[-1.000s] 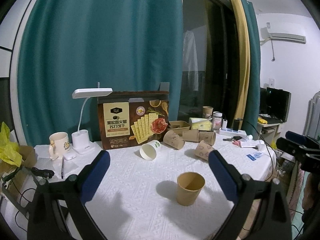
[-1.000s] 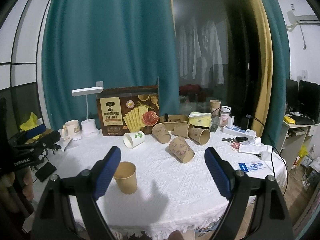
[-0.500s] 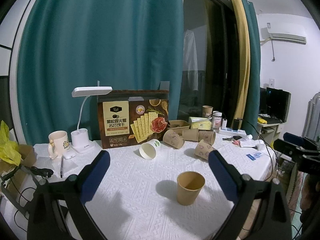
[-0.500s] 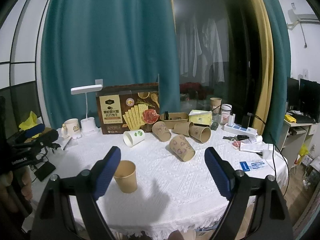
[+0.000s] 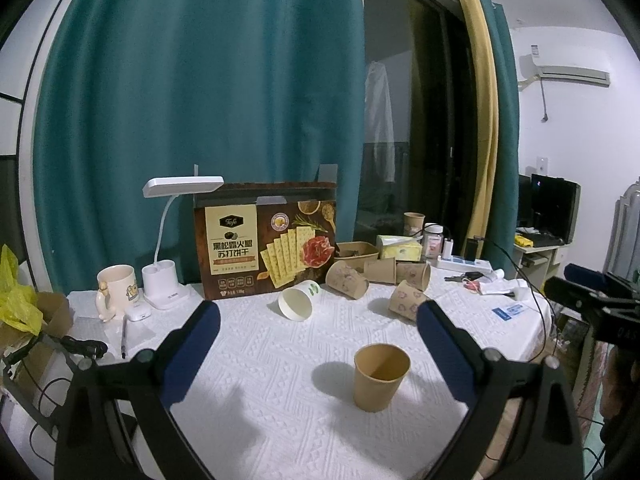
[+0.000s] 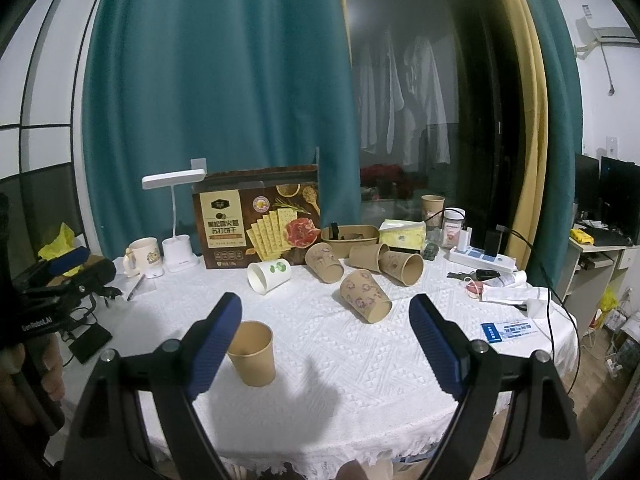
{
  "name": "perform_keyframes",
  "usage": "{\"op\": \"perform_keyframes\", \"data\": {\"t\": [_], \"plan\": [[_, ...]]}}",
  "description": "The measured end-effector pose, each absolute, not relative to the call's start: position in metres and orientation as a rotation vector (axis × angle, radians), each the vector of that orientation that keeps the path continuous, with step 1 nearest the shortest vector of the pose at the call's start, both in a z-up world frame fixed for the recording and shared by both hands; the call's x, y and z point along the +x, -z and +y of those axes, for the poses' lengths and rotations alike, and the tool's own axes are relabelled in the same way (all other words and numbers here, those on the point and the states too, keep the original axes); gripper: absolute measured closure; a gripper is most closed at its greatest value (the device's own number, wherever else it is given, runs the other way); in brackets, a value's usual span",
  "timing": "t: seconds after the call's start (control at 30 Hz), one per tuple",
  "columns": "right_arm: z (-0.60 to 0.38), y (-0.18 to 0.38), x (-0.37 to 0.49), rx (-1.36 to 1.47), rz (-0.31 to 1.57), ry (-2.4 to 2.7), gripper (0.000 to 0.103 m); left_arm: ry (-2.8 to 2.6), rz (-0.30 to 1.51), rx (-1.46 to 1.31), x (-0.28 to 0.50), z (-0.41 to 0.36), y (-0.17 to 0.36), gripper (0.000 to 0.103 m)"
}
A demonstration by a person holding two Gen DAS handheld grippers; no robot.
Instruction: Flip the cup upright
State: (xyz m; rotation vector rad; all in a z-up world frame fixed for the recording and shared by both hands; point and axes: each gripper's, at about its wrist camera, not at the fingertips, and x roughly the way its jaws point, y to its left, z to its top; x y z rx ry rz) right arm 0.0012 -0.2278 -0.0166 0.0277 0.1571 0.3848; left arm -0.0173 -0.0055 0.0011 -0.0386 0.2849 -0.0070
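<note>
Nothing moved; upright cup [image 5: 381, 376] empty.

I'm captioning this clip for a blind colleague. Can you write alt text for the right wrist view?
A plain brown paper cup stands upright on a white tablecloth, just beyond the left finger of the open, empty right gripper. Further back, several paper cups lie on their sides, among them a white cup, before a cracker box.

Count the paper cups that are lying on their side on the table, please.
5. White cup in front of the cracker box; three brown cups by the paper bowl; one patterned cup nearer. Others may be hidden behind.
</note>
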Motion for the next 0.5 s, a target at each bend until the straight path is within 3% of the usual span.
{"op": "perform_keyframes", "data": {"t": [0.5], "plan": [[-0.2268,0.0172,0.0028,0.026,0.157,-0.387,0.019,0.009,0.283,-0.038,-0.0168,-0.0050,-0.0018,0.004]]}}
